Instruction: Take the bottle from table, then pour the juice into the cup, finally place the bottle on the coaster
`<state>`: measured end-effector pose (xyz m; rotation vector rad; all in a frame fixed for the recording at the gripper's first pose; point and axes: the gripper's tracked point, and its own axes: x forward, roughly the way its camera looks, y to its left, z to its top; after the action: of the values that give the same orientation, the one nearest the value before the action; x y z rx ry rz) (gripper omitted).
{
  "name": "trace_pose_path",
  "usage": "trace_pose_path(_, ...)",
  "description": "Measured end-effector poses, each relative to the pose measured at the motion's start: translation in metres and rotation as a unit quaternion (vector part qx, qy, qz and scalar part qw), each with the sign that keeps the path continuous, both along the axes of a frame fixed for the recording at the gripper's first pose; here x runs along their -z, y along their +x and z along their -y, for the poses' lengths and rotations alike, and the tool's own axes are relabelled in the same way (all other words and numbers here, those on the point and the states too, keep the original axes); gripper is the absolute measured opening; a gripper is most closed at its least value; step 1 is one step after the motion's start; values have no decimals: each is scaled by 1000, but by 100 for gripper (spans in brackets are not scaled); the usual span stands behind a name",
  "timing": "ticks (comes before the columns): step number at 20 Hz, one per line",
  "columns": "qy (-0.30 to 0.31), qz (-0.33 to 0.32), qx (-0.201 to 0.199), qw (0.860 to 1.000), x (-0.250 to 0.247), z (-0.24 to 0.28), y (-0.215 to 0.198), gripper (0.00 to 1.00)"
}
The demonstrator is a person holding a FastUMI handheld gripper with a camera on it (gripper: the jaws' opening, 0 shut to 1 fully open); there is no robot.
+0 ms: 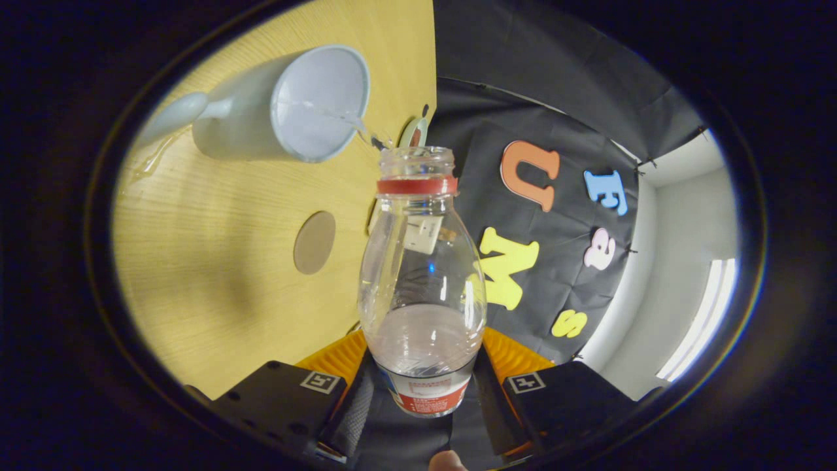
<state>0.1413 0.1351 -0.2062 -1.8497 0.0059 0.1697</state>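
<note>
1. The worktop [216, 261] is the largest thing here and appears rolled sideways; that is judged to come from the gripper being turned over to tip the bottle, not from the surface itself leaning.
2. The bottle [422, 281] lies along the line of the fingers, its labelled base seated between them and its open mouth pointing ahead toward the cup; the cap is off, only a red collar ring sits below the threads; holding it low on the body leaves the neck free to reach over the rim.
3. The gripper [424, 386] is clenched on the bottle, 1 finger pressing each side of the lower body; a firm hold at the base is likely what keeps the smooth plastic from sliding forward while tilted.
4. The cup [288, 108] stands on the worktop just beyond the bottle's mouth and to one side, its handle on the far side from the bottle; its opening faces the camera, so the pale inside is visible.
5. A thin stream of liquid [356, 123] runs from the bottle's mouth over the near rim into the cup; the step in hand is judged to be the pour, and well along, since little liquid is left pooled near the bottle's base.
6. The coaster [314, 242] lies flat and bare on the worktop beside the bottle's shoulder, near the cup but apart from it; it waits for the final placing.
7. A wet patch [147, 163] glistens by the cup's base near the handle; it may be spilled liquid.
</note>
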Motion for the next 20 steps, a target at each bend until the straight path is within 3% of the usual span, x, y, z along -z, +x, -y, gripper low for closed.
trace_pose_path(20,-42,30,-2,999,-29,1,4,78)
